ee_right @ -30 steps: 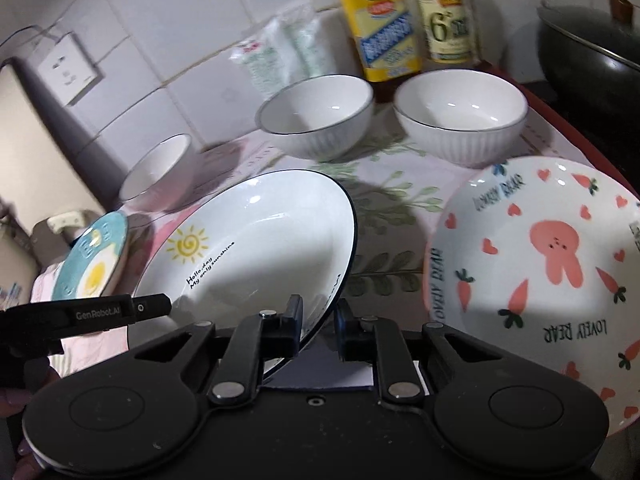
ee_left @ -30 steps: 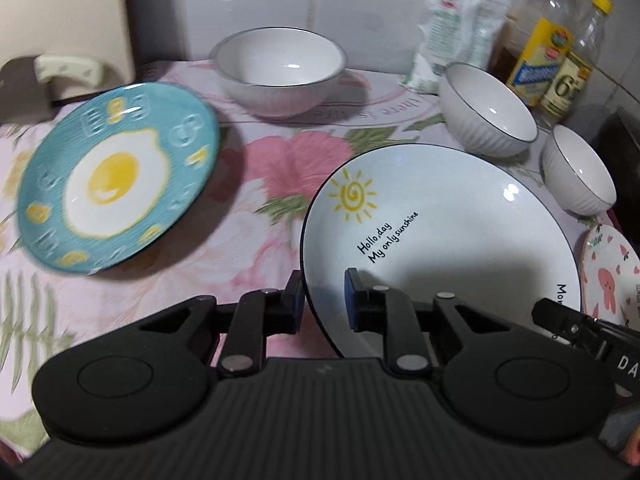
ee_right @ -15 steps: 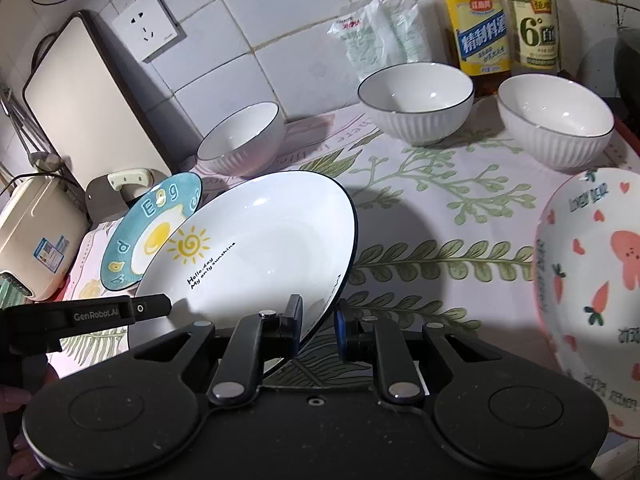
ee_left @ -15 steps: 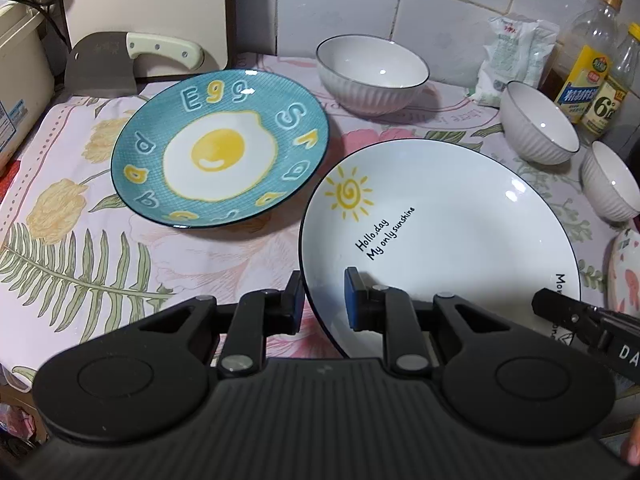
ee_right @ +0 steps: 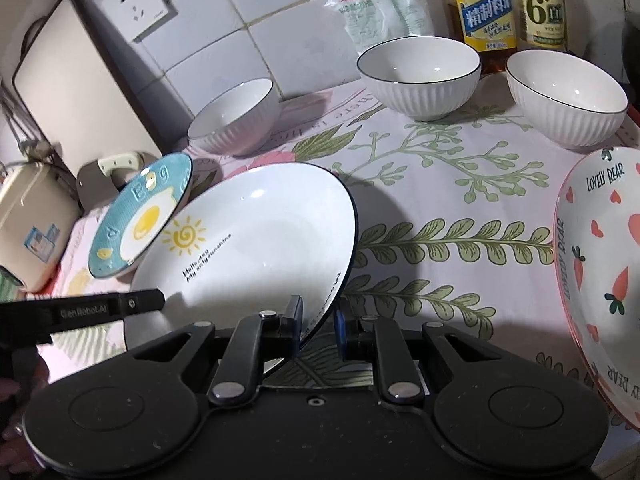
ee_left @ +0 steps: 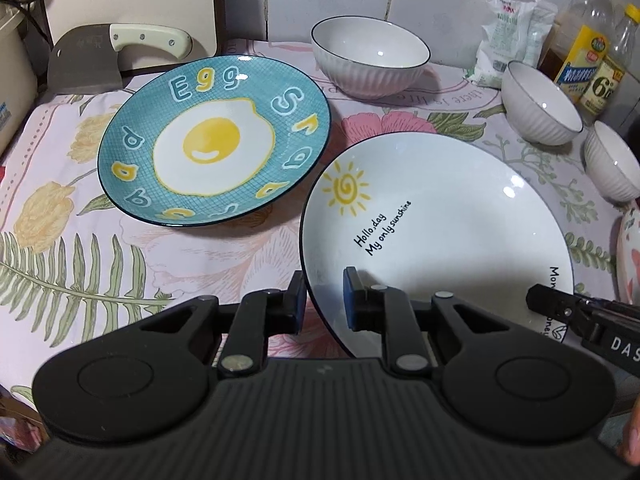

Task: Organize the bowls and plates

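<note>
The white sunshine plate (ee_left: pixel 436 232) is sitting tilted above the floral tablecloth (ee_left: pixel 60 240), just beside the teal egg plate (ee_left: pixel 214 140). The left gripper (ee_left: pixel 323 300) and right gripper (ee_right: pixel 318 326) are each straddling its rim with jaws narrowly parted; whether they are clamping it is unclear. Three white ribbed bowls (ee_right: pixel 420 76) are standing near the tiled wall (ee_right: pixel 248 32), with a pink bear plate (ee_right: pixel 600 264) at the right.

white sun plate (ee_left: pixel 436 216) tilted beside egg plate (ee_left: pixel 214 140).
</note>
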Motion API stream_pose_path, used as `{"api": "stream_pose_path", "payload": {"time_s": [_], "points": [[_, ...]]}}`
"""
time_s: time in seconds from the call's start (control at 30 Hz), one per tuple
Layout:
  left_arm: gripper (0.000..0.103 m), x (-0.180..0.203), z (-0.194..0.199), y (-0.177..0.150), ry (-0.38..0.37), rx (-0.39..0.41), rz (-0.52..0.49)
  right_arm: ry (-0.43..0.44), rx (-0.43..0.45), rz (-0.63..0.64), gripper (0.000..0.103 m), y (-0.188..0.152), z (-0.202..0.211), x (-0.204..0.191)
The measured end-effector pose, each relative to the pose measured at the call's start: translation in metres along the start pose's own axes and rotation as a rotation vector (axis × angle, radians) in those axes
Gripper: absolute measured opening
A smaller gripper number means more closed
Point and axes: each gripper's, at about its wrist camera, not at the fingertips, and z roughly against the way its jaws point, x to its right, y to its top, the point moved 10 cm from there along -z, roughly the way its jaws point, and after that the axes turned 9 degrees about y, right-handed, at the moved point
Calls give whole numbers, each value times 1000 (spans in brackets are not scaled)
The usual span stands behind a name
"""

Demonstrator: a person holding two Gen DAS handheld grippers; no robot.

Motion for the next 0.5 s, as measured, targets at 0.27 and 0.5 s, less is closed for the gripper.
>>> {"api": "stream_pose_path", "payload": {"time_s": [0.27,0.5], "points": [[17,-1,0,-2,48,-37,-31,3,-29,-34,19,-6,-2,2],[18,7,21,-7,92,-153,-95,-29,-85,8,23,-2,10,-3]]}}
